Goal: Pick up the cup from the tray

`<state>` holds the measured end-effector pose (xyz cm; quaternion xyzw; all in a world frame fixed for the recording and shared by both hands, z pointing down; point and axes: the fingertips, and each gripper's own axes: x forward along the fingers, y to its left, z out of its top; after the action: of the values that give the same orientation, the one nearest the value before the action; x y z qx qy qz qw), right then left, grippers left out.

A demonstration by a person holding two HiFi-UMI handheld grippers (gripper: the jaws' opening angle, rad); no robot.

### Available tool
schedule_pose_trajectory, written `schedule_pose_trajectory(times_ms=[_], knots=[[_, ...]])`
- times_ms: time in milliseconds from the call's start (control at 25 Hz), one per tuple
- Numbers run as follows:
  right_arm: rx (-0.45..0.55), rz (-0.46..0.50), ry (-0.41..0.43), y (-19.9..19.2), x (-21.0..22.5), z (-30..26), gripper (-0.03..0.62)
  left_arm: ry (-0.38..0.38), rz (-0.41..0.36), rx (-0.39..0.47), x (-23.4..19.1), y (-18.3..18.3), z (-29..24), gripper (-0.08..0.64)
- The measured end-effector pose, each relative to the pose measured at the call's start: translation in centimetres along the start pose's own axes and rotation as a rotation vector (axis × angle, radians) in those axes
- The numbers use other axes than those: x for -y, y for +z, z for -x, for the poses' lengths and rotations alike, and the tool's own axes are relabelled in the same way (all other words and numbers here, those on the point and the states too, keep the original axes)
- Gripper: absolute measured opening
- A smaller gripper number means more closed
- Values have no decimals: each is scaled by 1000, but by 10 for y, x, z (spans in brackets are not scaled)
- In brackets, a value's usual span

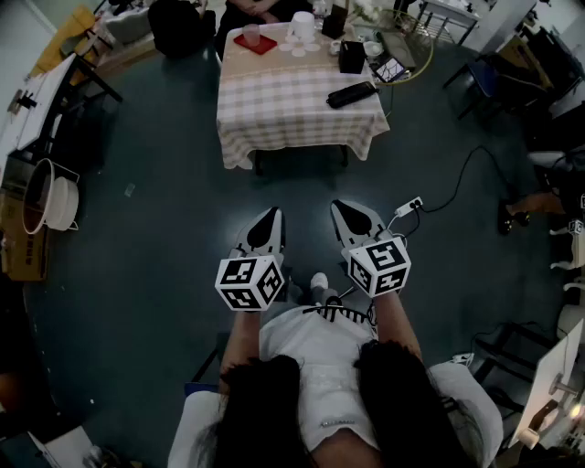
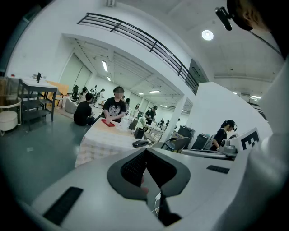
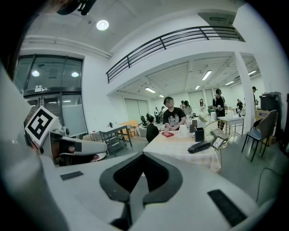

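Note:
A translucent cup (image 1: 251,36) stands on a red tray (image 1: 257,45) at the far left corner of a table with a checked cloth (image 1: 297,101). In the head view both grippers hang low over the dark floor, close to my body and well short of the table. My left gripper (image 1: 271,216) is shut with nothing in it, and my right gripper (image 1: 346,210) is shut and empty too. From the left gripper view the red tray (image 2: 108,122) is far ahead beyond the shut jaws. The right gripper view shows the tray (image 3: 168,134) small and distant.
A person (image 1: 261,7) sits at the table's far side. White cups (image 1: 302,33), a black box (image 1: 352,57), a tablet (image 1: 391,69) and a long black case (image 1: 352,93) share the table. A power strip with a cable (image 1: 409,207) lies on the floor at right. Shelving (image 1: 46,196) stands at left.

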<state>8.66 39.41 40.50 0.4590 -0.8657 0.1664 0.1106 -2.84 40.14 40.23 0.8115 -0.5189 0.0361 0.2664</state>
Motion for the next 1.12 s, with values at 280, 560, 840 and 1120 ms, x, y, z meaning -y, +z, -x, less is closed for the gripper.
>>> schedule_pose_trajectory(times_ms=[280,560,840,1120], knots=[[-4,42,-8,2,1,-1,6,-6,1,20,1,1,2,8],[-10,41,8,-1,1,3,6,1,11,20,6,-1,3,8],[21,38,63,6,3,12,15,11,11,32,20,-2,2,8],[58,59,116,11,10,17,134,29,-1,43,36,-11,-1,8]])
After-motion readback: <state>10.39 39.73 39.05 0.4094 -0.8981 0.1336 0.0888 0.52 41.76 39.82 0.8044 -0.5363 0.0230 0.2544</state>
